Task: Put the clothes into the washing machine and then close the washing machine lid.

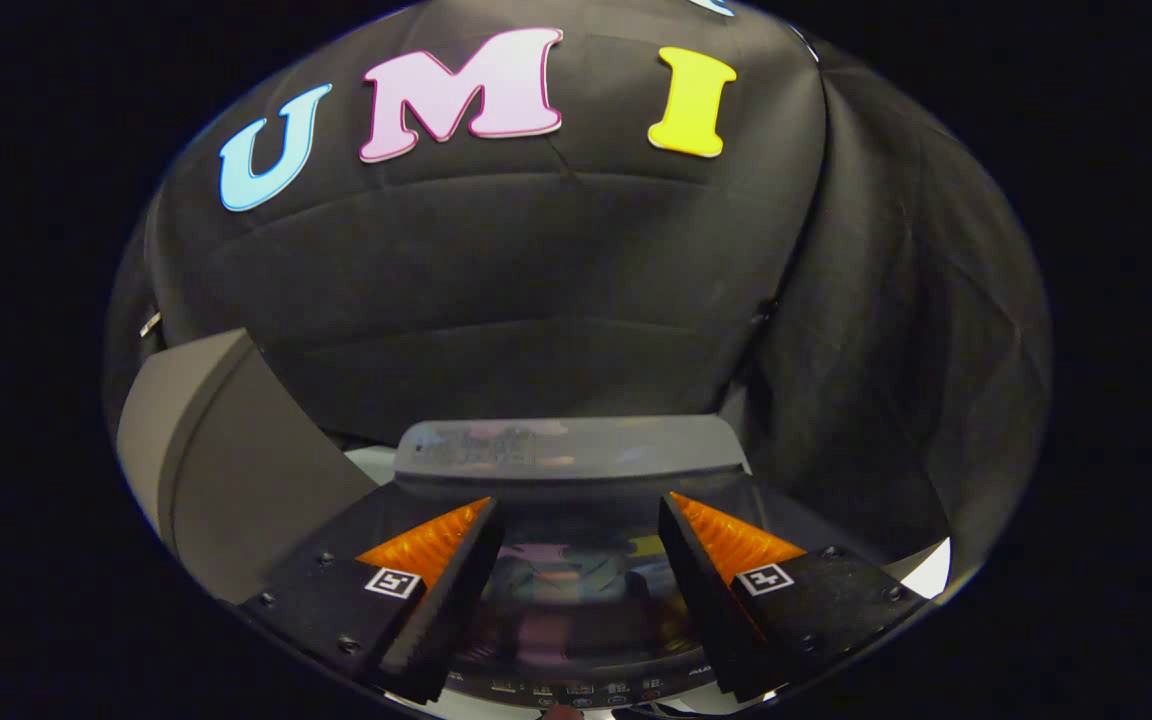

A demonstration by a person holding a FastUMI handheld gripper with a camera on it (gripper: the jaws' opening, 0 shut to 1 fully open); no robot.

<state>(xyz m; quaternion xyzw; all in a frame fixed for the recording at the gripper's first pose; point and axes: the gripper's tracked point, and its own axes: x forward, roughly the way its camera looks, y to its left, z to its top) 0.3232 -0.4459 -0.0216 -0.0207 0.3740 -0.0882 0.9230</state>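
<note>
The washing machine's glossy dark lid (576, 590) lies flat under my gripper (576, 503) and mirrors the booth above it. A strip of buttons, the control panel (576, 690), runs along the lid's near edge. Beyond the fingertips a grey rounded back section (571, 452) of the machine rises behind the lid. My gripper is open, its fingers (436, 575) spread wide over the lid with nothing between them. I cannot tell whether they touch the glass.
A grey slanted panel (226, 460) stands to the left of the machine, close to the left finger. Black cloth (536, 280) hangs behind and to the right. A bit of white surface (931, 572) shows past the right finger.
</note>
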